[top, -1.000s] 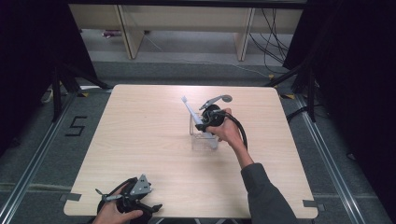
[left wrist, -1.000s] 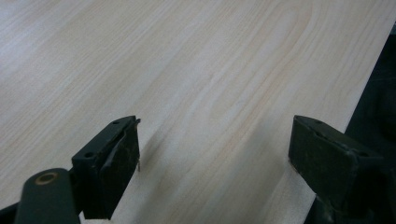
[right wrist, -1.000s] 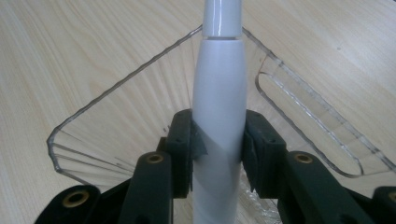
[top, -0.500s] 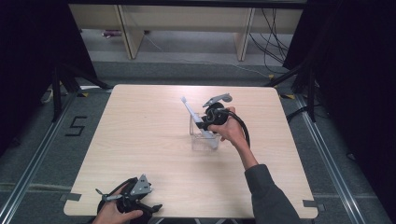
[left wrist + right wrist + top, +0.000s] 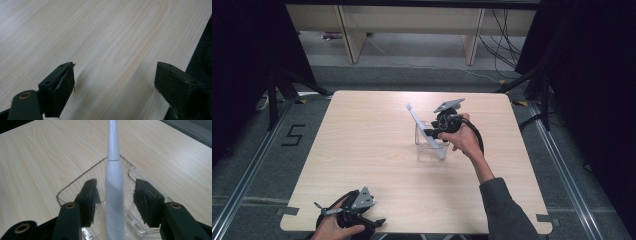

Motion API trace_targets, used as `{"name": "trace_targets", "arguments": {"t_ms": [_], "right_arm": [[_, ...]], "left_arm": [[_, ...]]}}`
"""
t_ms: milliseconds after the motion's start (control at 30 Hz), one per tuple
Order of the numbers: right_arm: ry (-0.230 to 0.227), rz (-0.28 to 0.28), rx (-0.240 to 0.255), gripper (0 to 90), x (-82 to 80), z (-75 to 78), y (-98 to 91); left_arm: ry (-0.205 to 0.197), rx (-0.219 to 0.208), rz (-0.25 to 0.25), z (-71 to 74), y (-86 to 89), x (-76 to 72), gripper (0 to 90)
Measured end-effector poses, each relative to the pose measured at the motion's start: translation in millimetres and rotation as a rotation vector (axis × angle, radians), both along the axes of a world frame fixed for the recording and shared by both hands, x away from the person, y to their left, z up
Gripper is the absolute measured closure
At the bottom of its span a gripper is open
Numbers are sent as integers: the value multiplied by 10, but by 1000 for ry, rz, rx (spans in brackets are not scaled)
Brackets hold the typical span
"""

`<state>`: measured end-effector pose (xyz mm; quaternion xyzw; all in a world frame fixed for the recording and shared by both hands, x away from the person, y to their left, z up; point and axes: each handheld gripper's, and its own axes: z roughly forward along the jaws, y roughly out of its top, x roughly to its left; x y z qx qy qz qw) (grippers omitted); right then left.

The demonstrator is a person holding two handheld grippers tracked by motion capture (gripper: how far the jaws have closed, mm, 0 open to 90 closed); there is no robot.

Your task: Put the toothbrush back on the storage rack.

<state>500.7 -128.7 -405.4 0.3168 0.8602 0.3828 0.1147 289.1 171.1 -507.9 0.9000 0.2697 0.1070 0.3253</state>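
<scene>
High view / right hand-held gripper (image 5: 432,132): I see it over the clear tray (image 5: 430,149), a bit right of the surface's middle. Jaws have just been opening.
High view / white toothbrush (image 5: 424,131): leaning in the tray, lower end inside it, head (image 5: 409,107) sticking up and out toward the far left.
High view / left hand-held gripper (image 5: 324,210): parked at the near edge, left of centre, hand (image 5: 332,227) on it; well apart from the tray.
High view / surface (image 5: 362,145): light wood, rounded corners. I've got bare wood all round the tray; widest open stretch is the left half. Far edge is near the brush head; right edge is nearer the tray than the left edge.
High view / floor: tape mark "5" (image 5: 293,135) off the left edge; shelf legs and cables beyond the far edge.
Left gripper view / left hand-held gripper (image 5: 115,80): jaws spread wide, nothing but bare wood between them. The surface's edge runs down the right side, dark drop-off just past the right jaw.
Right gripper view / right hand-held gripper (image 5: 116,197): jaws spread, one each side of the toothbrush handle (image 5: 114,202), a clear gap on both sides, pads off it.
Right gripper view / tray (image 5: 75,183): its rim wraps round the jaws and both jaw tips sit inside its outline, so side room is tight. Handle stands up the middle and tapers to a thin neck past the far rim.
Right gripper view / surface beyond: open wood on both sides; dark edge at the far left and far right corners.
</scene>
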Motion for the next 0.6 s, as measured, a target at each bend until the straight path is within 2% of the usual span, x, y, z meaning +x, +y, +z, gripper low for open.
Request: {"name": "trace_targets", "arguments": {"t_ms": [33,67,133,167,333,400,433,467,533,600], "right_arm": [[27,-1,4,522,-21,17,0],[6,6,6,514,-9,9,-4],[16,2,-2,508,-13,25,-15],[-7,-9,0,504,-10,30,-21],[21,10,9,486,-34,64,-44],[18,-11,0,479,-49,74,-47],[-15,-4,14,479,-37,65,-50],[15,-27,4,475,-55,82,-62],[-11,-9,6,465,-49,94,-76],[-6,-19,18,449,-65,101,-80]], "left_arm": [[5,1,-5,0,1,5,158],[6,-1,-1,-2,-2,4,158],[8,2,-4,1,-1,5,158],[3,-3,-1,-2,-2,1,158],[1,-2,1,-3,-4,0,158],[0,-3,3,-2,-3,-1,158],[0,-3,3,-2,-3,-1,158],[0,2,-2,1,1,1,158],[0,-1,2,0,-1,-1,158],[0,1,-2,0,0,2,158]]}}
